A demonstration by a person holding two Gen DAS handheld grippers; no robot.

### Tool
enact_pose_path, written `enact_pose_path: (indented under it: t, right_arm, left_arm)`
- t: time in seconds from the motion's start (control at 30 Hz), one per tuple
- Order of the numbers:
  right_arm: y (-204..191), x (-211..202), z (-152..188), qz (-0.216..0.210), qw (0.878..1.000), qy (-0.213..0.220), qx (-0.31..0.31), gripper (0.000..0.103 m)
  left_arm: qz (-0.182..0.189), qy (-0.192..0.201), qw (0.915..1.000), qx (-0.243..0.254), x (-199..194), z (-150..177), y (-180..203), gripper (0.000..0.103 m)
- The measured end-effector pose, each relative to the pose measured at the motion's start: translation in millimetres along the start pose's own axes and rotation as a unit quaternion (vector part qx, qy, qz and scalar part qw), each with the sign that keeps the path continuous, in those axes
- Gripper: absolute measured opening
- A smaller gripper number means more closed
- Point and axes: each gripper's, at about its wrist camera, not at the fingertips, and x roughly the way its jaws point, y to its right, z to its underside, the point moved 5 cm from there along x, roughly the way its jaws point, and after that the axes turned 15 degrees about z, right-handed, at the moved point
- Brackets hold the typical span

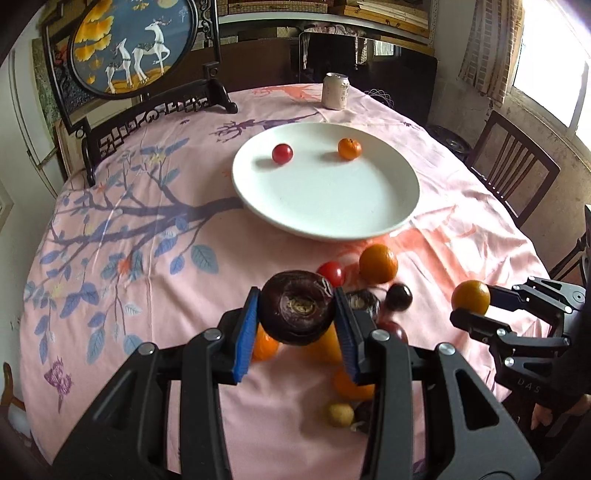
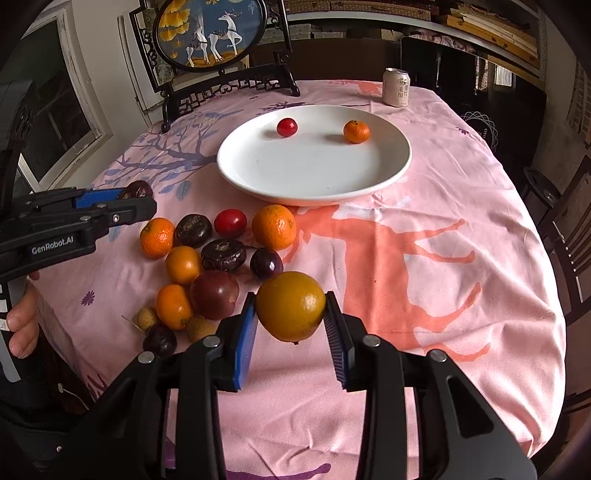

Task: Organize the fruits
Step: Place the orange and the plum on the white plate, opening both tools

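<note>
My left gripper [image 1: 297, 314] is shut on a dark purple water chestnut [image 1: 297, 312] and holds it above the fruit pile; it shows in the right wrist view too [image 2: 138, 195]. My right gripper [image 2: 290, 314] is shut on a yellow-orange fruit [image 2: 290, 305], lifted over the cloth; it also shows in the left wrist view [image 1: 471, 304]. A white plate [image 2: 388, 173] beyond holds a small red tomato [image 2: 287, 127] and a small mandarin [image 2: 356, 132]. The pile [image 2: 214, 258] of mandarins, dark chestnuts and a red tomato lies in front of the plate.
A drink can [image 2: 396, 88] stands behind the plate. A framed deer screen on a dark wooden stand [image 2: 210, 33] sits at the table's back left. Wooden chairs [image 1: 513, 173] stand at the right. The pink tablecloth [image 2: 424, 258] drops off at the near edge.
</note>
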Motion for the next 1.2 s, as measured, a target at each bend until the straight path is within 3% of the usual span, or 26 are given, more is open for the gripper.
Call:
enact_pose_path:
  t: [0.2,0.37,0.53,0.77,0.8,0.87,1.03,1.1,1.2]
  right_arm:
    - [12.2,19.1,-72.4,0.017,0.999,0.042,-0.014,0.036]
    - [32.2,88.1,-133.7,0.054,0.998,0.032,0.001,0.036]
    - [53.1,143.9,-158.6,0.064,0.998,-0.007,0.028,0.036]
    - [57.1,161.1,-166.2,0.075,0.997,-0.014,0.028,0.038]
    - [56.0,162.1,-167.0,0.075,0.997,-0.014,0.025,0.048]
    - [54.6,155.4,-167.6,0.086,0.996,-0.004,0.024,0.057]
    - [48.5,98.9,-157.3,0.099,0.995,0.027,0.003,0.060]
    - [44.4,69.1,-138.9,0.097,0.995,0.036,0.002,0.062]
    - [35.4,32.2,-97.6,0.073,0.997,0.038,0.011,0.062]
  left_arm:
    - [0.004,-0.013,0.9996,-0.023,42.5,-91.5,-14.5,0.039]
    - [-0.001,-0.026,0.9985,-0.047,112.0,-153.4,-24.7,0.040]
    - [0.016,-0.048,0.9963,-0.070,166.9,-179.1,-32.2,0.040]
    - [0.014,-0.060,0.9954,-0.073,193.4,-182.1,-35.0,0.041]
    - [0.018,-0.058,0.9953,-0.075,191.8,-182.4,-34.9,0.046]
    - [0.028,-0.048,0.9954,-0.078,179.6,-183.1,-33.7,0.054]
    - [0.028,0.010,0.9974,-0.066,101.0,-172.0,-33.0,0.062]
    - [0.025,0.036,0.9965,-0.071,62.5,-151.4,-35.1,0.074]
    - [0.023,0.058,0.9950,-0.078,17.8,-100.1,-36.7,0.075]
